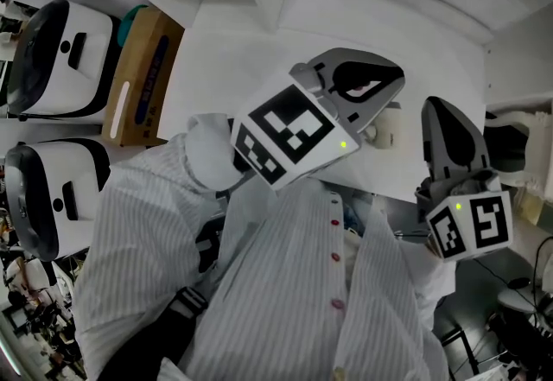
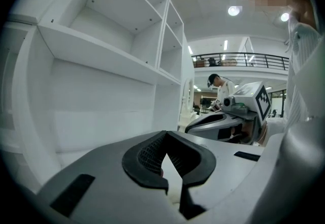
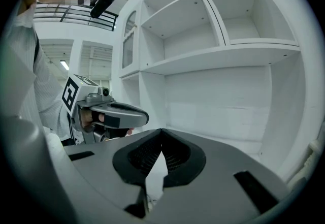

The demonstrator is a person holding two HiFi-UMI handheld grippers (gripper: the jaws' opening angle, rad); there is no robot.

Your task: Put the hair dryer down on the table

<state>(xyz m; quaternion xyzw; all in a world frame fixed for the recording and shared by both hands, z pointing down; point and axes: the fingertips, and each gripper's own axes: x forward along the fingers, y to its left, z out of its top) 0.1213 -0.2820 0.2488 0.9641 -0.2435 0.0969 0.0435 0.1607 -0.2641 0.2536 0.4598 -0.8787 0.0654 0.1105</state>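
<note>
One pale rounded object (image 1: 386, 130) lies on the white table (image 1: 259, 51) at centre right of the head view, just beyond the left gripper (image 1: 370, 87); we cannot tell whether it is the hair dryer. We see both grippers empty, the left's fingers pressed together and those of the right gripper (image 1: 448, 124) likewise. We judge the risk to be a careless sweep: a closed tip could nudge that object toward the table's near edge.
</note>
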